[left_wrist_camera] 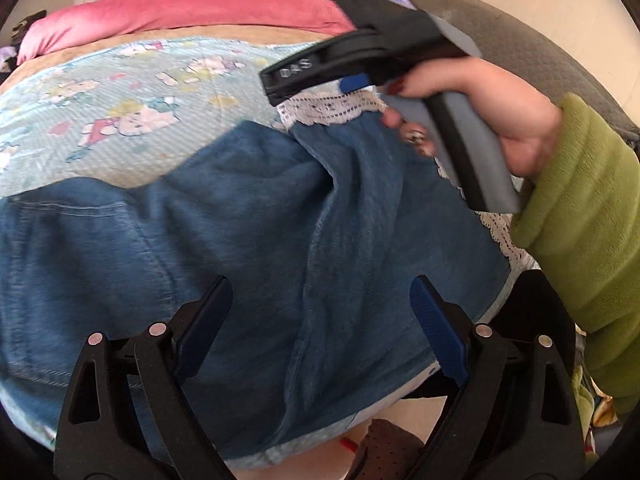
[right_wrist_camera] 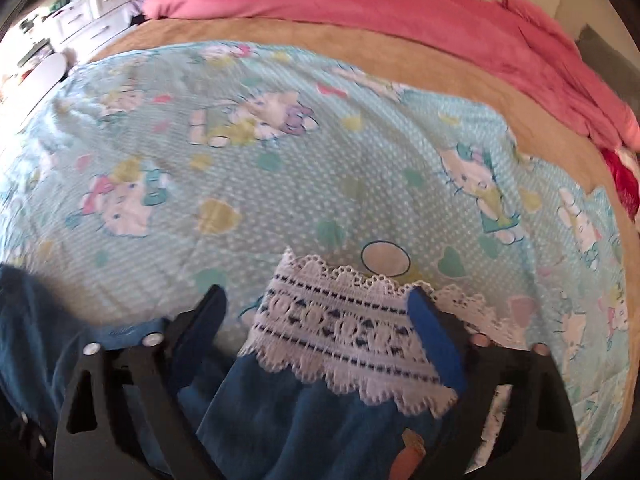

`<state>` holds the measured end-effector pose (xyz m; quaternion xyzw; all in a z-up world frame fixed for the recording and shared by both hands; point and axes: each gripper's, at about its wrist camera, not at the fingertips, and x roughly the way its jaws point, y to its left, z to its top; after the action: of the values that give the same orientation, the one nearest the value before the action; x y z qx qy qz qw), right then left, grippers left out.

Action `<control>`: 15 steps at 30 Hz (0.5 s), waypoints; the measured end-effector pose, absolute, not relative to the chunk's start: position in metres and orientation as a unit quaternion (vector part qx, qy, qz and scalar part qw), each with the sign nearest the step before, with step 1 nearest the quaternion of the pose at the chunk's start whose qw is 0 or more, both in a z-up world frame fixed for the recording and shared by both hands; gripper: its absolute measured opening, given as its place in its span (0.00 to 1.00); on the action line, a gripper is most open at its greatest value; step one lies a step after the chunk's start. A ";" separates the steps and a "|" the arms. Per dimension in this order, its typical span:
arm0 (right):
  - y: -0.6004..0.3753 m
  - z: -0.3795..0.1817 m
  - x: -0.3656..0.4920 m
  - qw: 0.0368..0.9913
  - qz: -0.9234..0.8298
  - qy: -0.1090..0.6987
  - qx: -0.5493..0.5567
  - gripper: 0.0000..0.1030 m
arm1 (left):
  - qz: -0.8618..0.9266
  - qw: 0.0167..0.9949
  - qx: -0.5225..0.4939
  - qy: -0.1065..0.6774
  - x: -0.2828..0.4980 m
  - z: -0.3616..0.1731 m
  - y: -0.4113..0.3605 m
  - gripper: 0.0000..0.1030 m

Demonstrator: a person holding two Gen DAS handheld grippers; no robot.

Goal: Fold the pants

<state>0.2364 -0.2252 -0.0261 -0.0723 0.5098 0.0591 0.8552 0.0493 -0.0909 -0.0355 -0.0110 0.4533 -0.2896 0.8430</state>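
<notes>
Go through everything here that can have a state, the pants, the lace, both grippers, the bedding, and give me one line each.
Pants: spread on the bed, one leg folded over, wrinkled.
Lace hem: lying flat between the right gripper's fingers, not pinched.
Left gripper: open, above the pants.
Right gripper: open, at the lace hem.
Cartoon sheet: spread flat under the pants.
Pink blanket: bunched at the far side of the bed.

Blue lace-hemmed pants (left_wrist_camera: 248, 248) rumpled on bedspread.

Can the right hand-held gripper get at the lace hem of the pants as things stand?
Probably yes: the right hand-held gripper is open with the lace hem lying between its fingers, nothing covering it.
</notes>
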 end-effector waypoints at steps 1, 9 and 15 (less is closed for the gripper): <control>-0.226 -0.031 0.240 0.855 0.051 0.511 -0.072 0.75 | -0.290 0.841 -0.009 0.456 0.050 -0.038 -0.093 0.81; -0.244 -0.027 0.234 0.868 0.094 0.486 -0.046 0.11 | -0.292 0.844 -0.009 0.450 0.053 -0.045 -0.096 0.67; -0.292 0.016 0.202 0.893 0.107 0.437 0.018 0.09 | -0.291 0.848 -0.015 0.442 0.055 -0.042 -0.095 0.66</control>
<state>0.2017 -0.2916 0.0161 0.0184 0.4371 0.1067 0.8928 0.0549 -0.0949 -0.0419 -0.0152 0.4419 -0.2913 0.8483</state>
